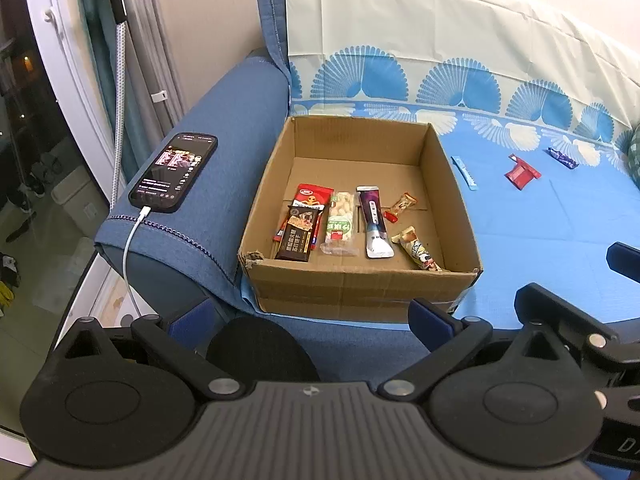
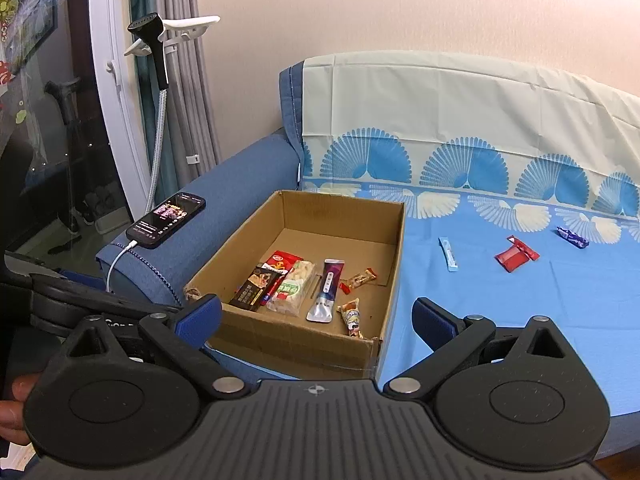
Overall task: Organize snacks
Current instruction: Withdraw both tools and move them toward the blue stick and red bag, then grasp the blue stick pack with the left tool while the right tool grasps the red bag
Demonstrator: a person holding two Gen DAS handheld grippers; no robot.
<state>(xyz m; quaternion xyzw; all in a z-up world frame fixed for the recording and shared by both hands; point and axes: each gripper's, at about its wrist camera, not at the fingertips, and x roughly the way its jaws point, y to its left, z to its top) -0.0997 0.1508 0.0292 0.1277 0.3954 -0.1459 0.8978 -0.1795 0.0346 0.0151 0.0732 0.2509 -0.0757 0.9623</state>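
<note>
An open cardboard box (image 1: 352, 284) (image 2: 296, 340) sits on the blue sofa cover and holds several snacks: a dark bar (image 1: 298, 236) (image 2: 256, 286), a pale nut pack (image 1: 341, 224) (image 2: 294, 286), a purple pouch (image 1: 374, 220) (image 2: 326, 290) and small candies (image 1: 402, 206). Outside the box on the cover lie a thin blue stick (image 1: 464, 172) (image 2: 448, 254), a red wrapper (image 1: 520, 172) (image 2: 514, 256) and a purple bar (image 1: 562, 158) (image 2: 573, 237). My left gripper (image 1: 310, 320) is open and empty in front of the box. My right gripper (image 2: 316, 316) is open and empty too.
A phone (image 1: 174, 172) (image 2: 166, 220) on a white charging cable rests on the sofa armrest (image 1: 224, 120) left of the box. A garment steamer (image 2: 154, 40) and curtains stand by the glass door at left. The right gripper's body (image 1: 568, 320) shows at the left view's right.
</note>
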